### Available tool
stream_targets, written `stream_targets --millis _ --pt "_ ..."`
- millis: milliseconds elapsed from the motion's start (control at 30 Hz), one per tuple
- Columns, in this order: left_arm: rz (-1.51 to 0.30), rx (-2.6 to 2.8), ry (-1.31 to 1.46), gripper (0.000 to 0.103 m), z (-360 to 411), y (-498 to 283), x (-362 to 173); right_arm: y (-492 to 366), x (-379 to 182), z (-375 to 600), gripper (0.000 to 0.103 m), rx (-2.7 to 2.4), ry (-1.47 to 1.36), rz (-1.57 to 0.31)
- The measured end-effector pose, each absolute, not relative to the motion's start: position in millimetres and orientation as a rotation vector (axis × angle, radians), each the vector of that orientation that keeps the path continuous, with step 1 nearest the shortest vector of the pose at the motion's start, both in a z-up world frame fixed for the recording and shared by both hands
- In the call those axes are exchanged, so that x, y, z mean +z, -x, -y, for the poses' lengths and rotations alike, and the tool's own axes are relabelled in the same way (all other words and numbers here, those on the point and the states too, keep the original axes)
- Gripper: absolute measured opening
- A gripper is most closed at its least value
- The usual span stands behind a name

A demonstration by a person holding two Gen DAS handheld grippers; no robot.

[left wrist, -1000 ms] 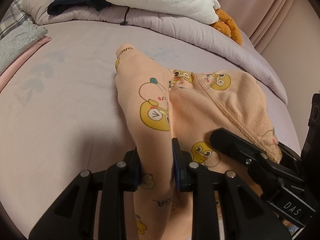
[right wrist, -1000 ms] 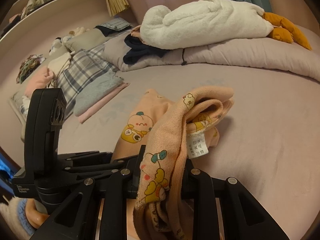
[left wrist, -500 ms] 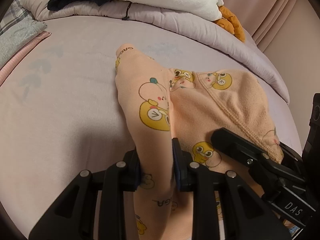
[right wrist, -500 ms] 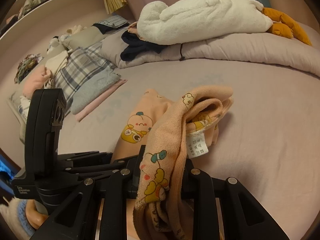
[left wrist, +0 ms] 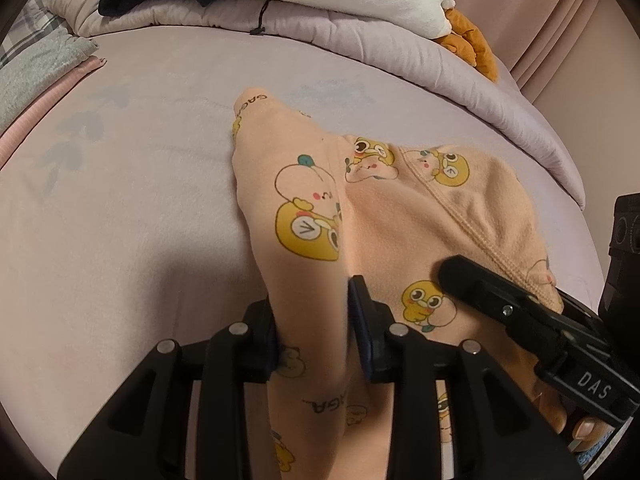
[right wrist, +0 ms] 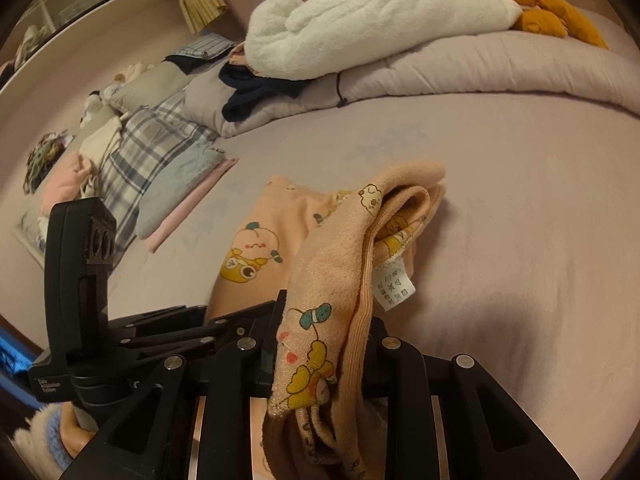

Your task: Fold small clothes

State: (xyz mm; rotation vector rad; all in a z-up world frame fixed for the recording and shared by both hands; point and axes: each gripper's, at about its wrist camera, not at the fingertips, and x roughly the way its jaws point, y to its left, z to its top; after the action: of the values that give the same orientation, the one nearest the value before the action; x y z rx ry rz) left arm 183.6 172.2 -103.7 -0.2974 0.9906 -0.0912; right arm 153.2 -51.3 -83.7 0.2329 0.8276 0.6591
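Observation:
A peach child's garment (left wrist: 400, 220) printed with yellow ducks lies on the lilac bed sheet (left wrist: 120, 220). One long fold of it rises toward me and runs between the pads of my left gripper (left wrist: 312, 316), whose jaws are opening while the cloth still fills the gap. To its right, a finger of the right gripper (left wrist: 480, 292) rests over the garment. In the right wrist view, my right gripper (right wrist: 324, 328) is shut on a bunched edge of the same garment (right wrist: 332, 248), lifted off the bed. A white care label (right wrist: 394, 286) hangs from it.
A rolled lilac duvet (right wrist: 480, 68) lies across the far side, with a white plush toy (right wrist: 380, 20) and a dark garment (right wrist: 256, 88) on it. Folded clothes (right wrist: 160, 160) are stacked at the left. A hand shows at the lower left.
The left gripper's pads stand slightly wider apart around the fold. Both hands and the garment have hardly shifted.

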Motion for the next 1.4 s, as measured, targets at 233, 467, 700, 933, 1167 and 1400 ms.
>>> stream_targets --millis 233,467,700,933,1167,1400 --pt "-0.994 -0.083 0.302 0.035 -173 -185 -105 -158 -91 57 0.026 0.622 -0.256 -0.875" --pt "-0.999 -0.067 0.29 0.04 -172 -186 -105 -160 -98 65 0.026 0.61 -0.296 -0.914" --pt "-1.008 -0.029 0.297 0.057 -177 -186 -108 -160 -103 72 0.032 0.593 -0.315 -0.943" --pt "-1.021 0.03 0.287 0.079 -181 -186 -111 -163 -108 79 0.047 0.564 -0.344 -0.969" --pt "-1.029 0.063 0.278 0.087 -182 -184 -113 -162 -104 79 0.055 0.543 -0.32 -0.974" --pt "-1.024 0.08 0.277 0.09 -182 -176 -113 -159 -104 84 0.06 0.525 -0.342 -0.987"
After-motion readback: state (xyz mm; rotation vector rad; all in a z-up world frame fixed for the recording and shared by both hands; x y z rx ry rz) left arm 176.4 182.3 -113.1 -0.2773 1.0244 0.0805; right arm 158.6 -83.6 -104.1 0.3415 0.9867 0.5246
